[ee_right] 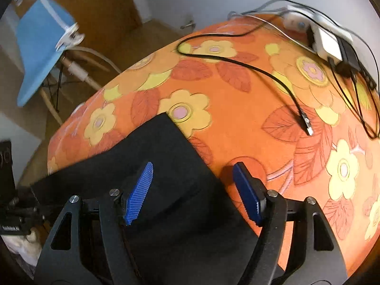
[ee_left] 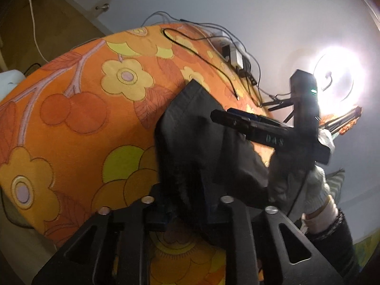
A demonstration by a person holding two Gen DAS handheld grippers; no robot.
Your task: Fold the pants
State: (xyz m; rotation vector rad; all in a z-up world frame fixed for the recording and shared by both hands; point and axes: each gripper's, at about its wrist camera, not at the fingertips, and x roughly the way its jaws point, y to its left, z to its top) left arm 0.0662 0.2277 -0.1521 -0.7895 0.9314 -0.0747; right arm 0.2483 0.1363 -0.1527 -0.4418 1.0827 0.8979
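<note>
While the left gripper [ee_left: 187,204] sits low at the near edge of its own view, its fingers are pinching a bunched fold of the black pants [ee_left: 190,128], the dark cloth rising out from between them and hiding the pads. From that pinch the pants spread away over the orange flowered cloth [ee_left: 78,99] that covers the counter, with one flat corner of the fabric pointing toward the far side. Just right of the raised fold, the right gripper [ee_left: 251,123] reaches in from the side, carried by a hand in a pale knit glove [ee_left: 315,185] with a dark sleeve below it. In the right wrist view, the right gripper [ee_right: 193,190] hangs over the pants [ee_right: 152,156] with its blue ribbed fingers [ee_right: 139,192] spread wide, nothing caught between them; one finger lies over the black fabric and the other over the orange cloth just beside the edge of the pants. Beyond the pants, a black cable [ee_right: 268,76] curls across the flowered cloth and ends in a plug lying loose on it. Farther back, near the far edge of the counter, a white charger block [ee_right: 329,42] sits among a tangle of thin wires. Past the counter, on the left, stands a blue chair [ee_right: 40,49] on a wooden floor, and in the left wrist view a bright round lamp [ee_left: 339,73] glares against the pale wall.
</note>
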